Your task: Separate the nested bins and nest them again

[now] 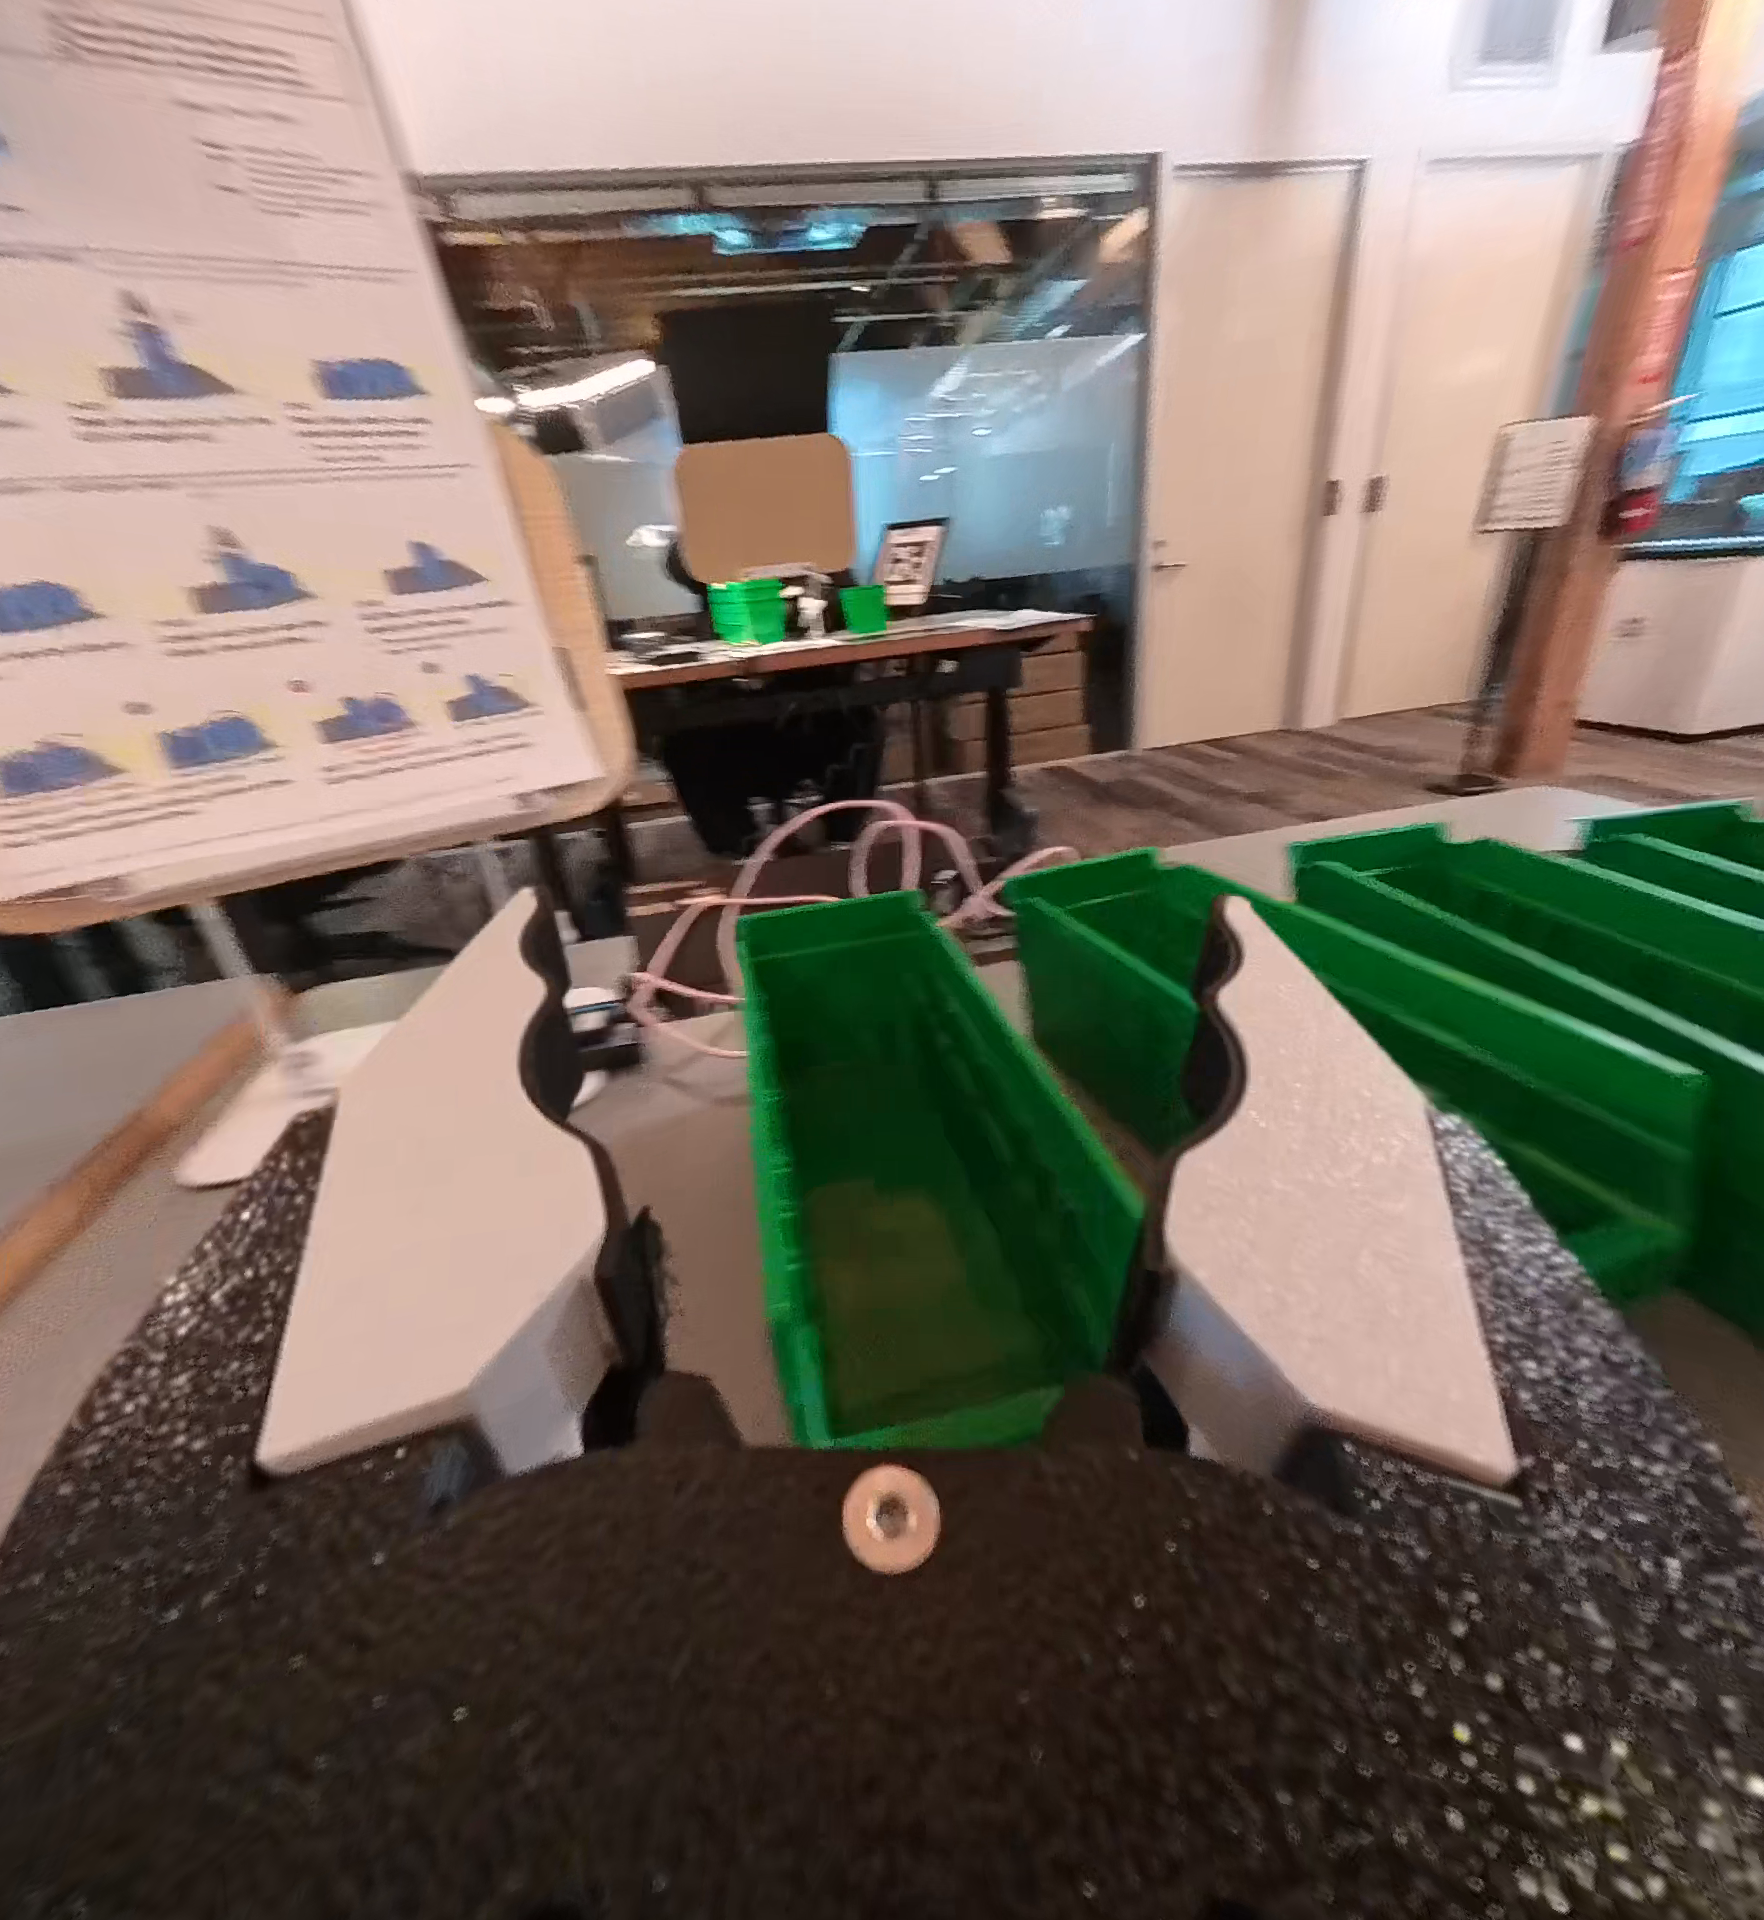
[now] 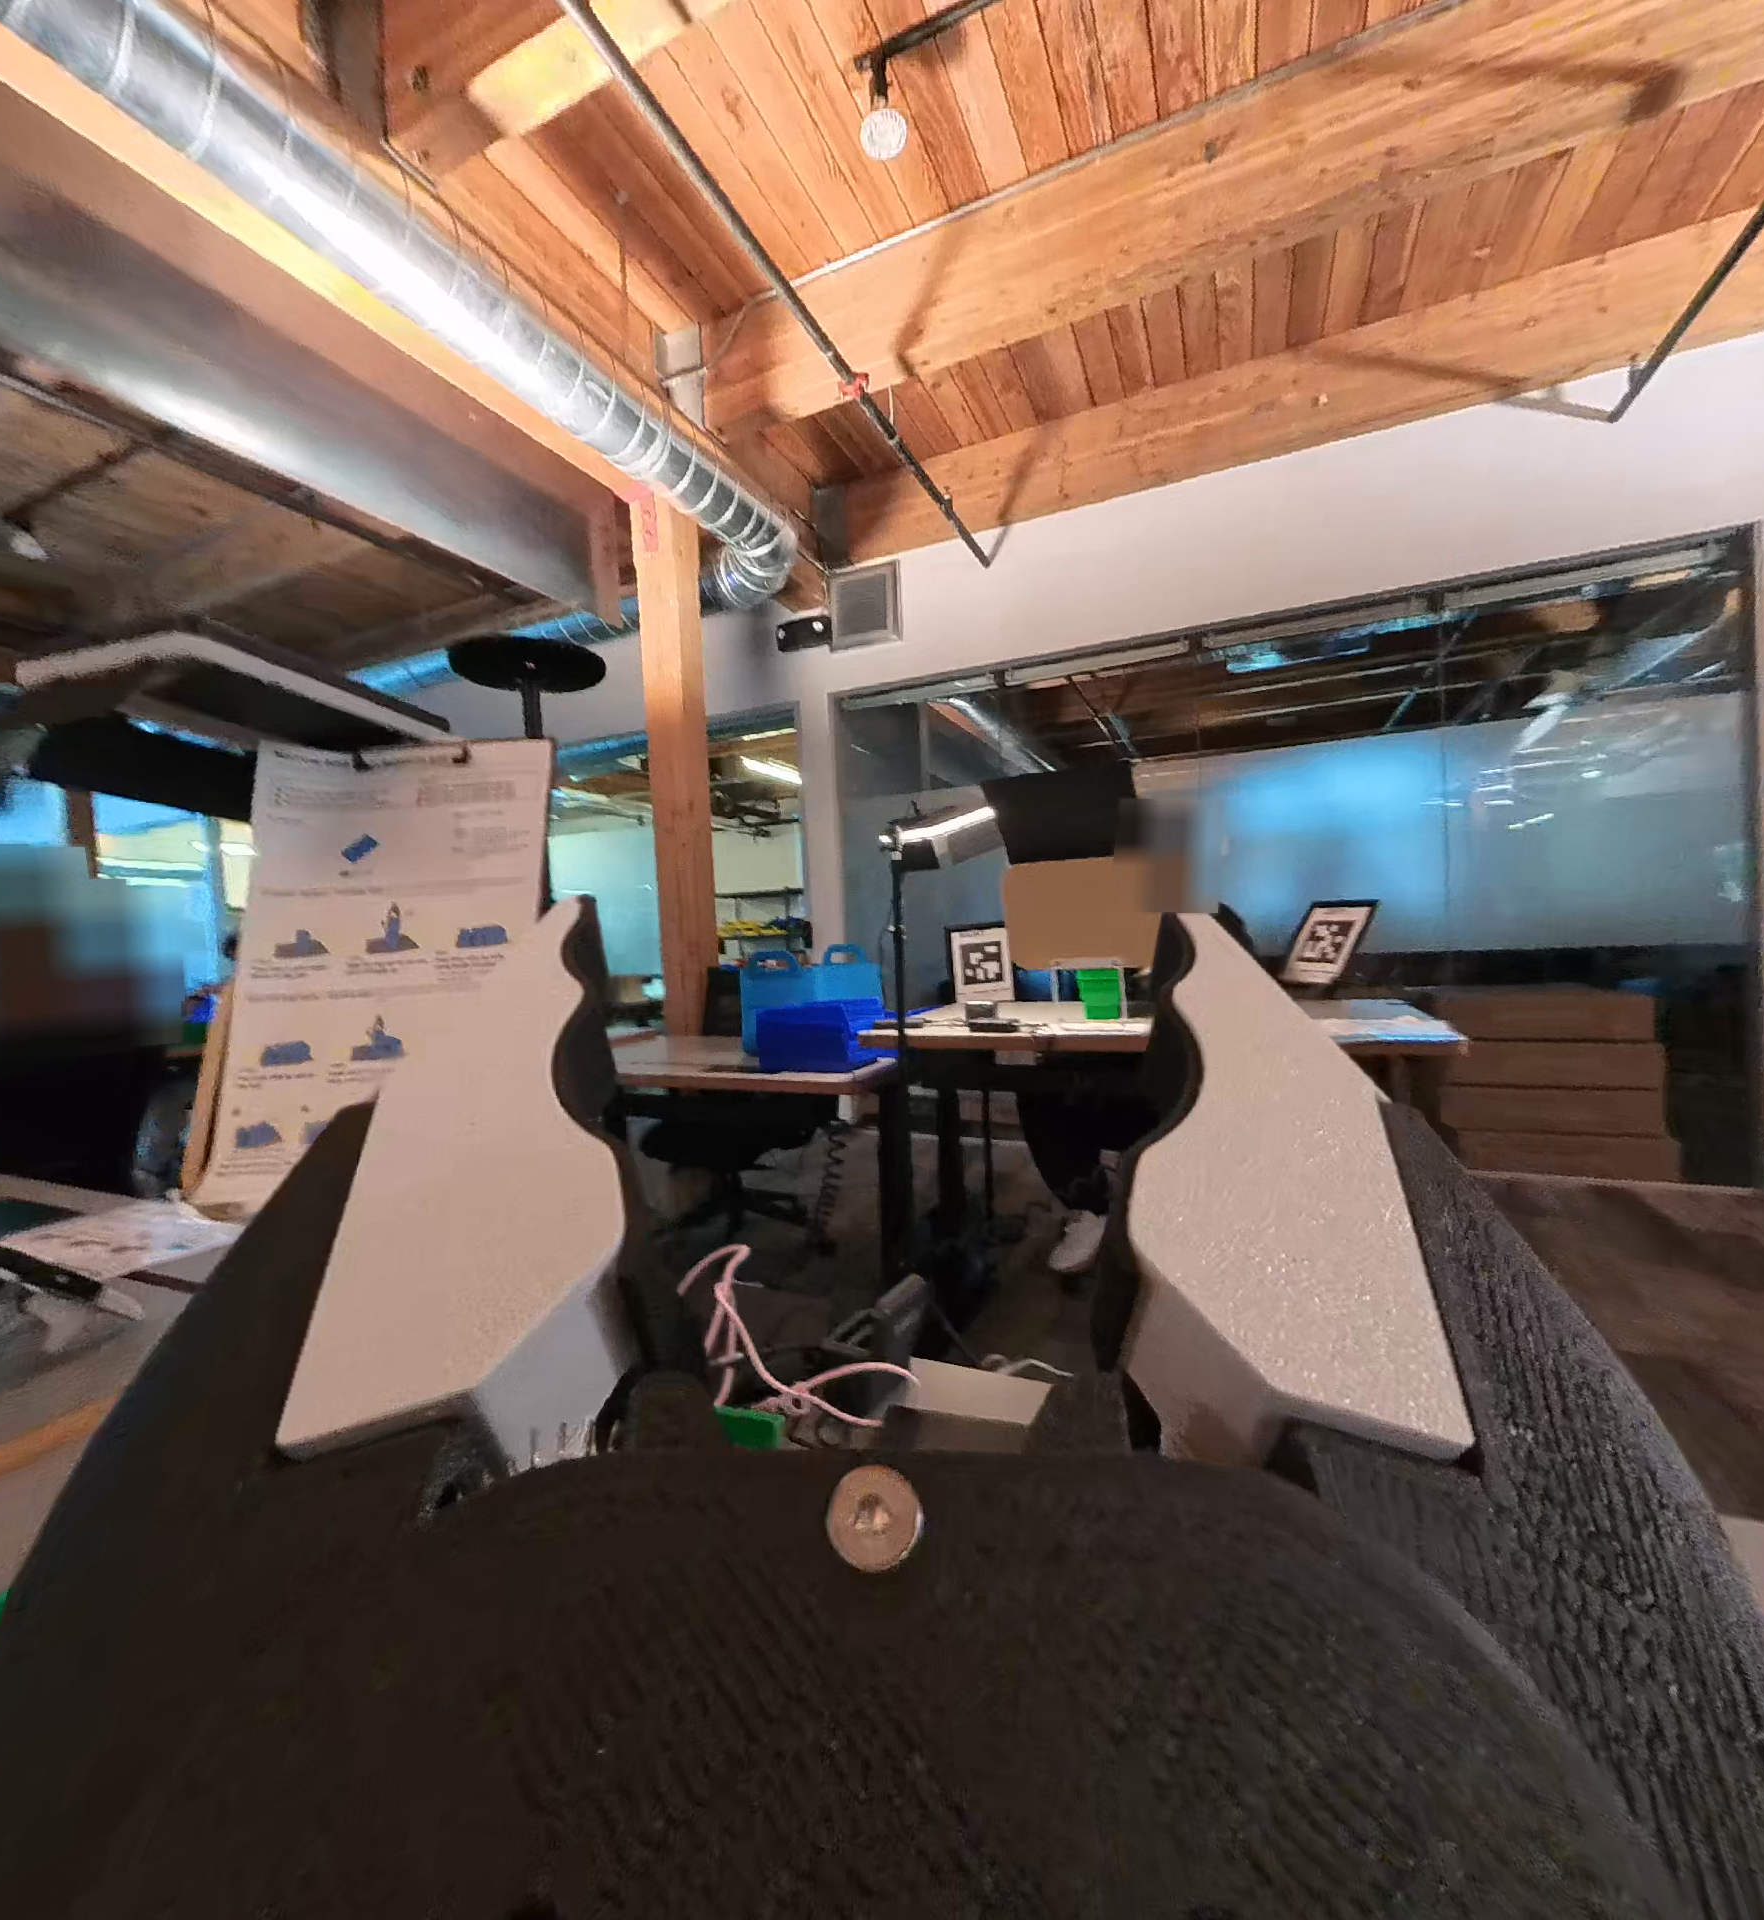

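Bins sit separated on the tabletop (image 1: 47, 1101) in the left wrist view: one narrow green bin (image 1: 919, 1174) at frame centre, long axis running away from the camera, and three more green bins (image 1: 1480, 997) side by side to its right, toward the right edge.

Left gripper (image 1: 873, 935): fingers spread wide, holding nothing. The centre bin lies between them, its right wall close against the right finger (image 1: 1314, 1174); contact not certain. Clear gap on the left side.

Right gripper (image 2: 878, 945): fingers wide open, empty, raised and aimed at the room and ceiling. Only a sliver of green shows at the lower left of that view.

Judged step: take the centre bin for re-nesting. To do it well, shift the left gripper slightly right so one wall or the near end sits squarely between the fingers, then close. Keep the bin level on lifting, line its long axis up with the neighbour, and lower straight in.

Bin appearance: bright green plastic, open top, ribbed inner walls, empty. Edges somewhat motion-blurred.
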`<state>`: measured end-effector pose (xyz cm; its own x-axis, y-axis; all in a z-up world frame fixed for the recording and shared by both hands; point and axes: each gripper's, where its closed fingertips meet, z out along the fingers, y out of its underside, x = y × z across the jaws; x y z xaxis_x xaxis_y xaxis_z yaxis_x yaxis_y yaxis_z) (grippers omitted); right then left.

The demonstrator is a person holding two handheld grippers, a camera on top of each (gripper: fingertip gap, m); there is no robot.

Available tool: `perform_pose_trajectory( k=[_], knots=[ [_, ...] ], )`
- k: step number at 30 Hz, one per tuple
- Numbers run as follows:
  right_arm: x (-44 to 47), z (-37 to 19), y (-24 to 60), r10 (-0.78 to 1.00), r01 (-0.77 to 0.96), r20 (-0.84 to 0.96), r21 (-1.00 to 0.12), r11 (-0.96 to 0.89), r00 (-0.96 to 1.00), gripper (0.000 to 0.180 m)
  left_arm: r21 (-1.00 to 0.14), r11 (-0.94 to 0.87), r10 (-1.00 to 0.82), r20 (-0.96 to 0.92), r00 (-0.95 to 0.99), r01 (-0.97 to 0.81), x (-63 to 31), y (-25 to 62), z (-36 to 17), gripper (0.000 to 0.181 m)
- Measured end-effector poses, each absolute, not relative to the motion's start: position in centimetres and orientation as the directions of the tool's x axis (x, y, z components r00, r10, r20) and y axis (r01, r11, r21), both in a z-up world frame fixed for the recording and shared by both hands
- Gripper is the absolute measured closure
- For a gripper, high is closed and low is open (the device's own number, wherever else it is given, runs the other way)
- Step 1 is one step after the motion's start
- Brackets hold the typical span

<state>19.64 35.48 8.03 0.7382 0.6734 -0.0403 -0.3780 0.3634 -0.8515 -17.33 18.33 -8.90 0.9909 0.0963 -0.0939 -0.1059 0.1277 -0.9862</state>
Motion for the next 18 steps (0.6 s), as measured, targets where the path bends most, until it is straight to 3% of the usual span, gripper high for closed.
perform_pose_trajectory(
  k=[8,11,13,18],
  knots=[
    [22.5,7.9,36.4,0.690,-0.445,-0.112,-0.834,0.326,0.715,0.078,-0.995,-0.097,-0.095,-0.016,0.995,-0.025,-6.7,26.3,-9.8,0.056],
    [22.5,7.6,36.7,0.724,-0.472,-0.140,-0.837,0.277,0.675,0.080,-0.998,-0.044,-0.201,0.057,0.978,0.049,-3.2,29.4,-8.3,0.070],
    [22.6,7.3,36.9,0.740,-0.471,-0.147,-0.846,0.249,0.656,0.080,-0.997,-0.047,-0.171,0.060,0.983,0.053,-3.0,31.3,-8.2,0.073],
    [24.9,6.8,38.1,0.733,-0.518,-0.215,-0.829,0.213,0.645,0.083,-0.917,-0.390,-0.087,0.125,0.988,0.081,-3.4,35.2,-14.0,0.054]
  ],
)
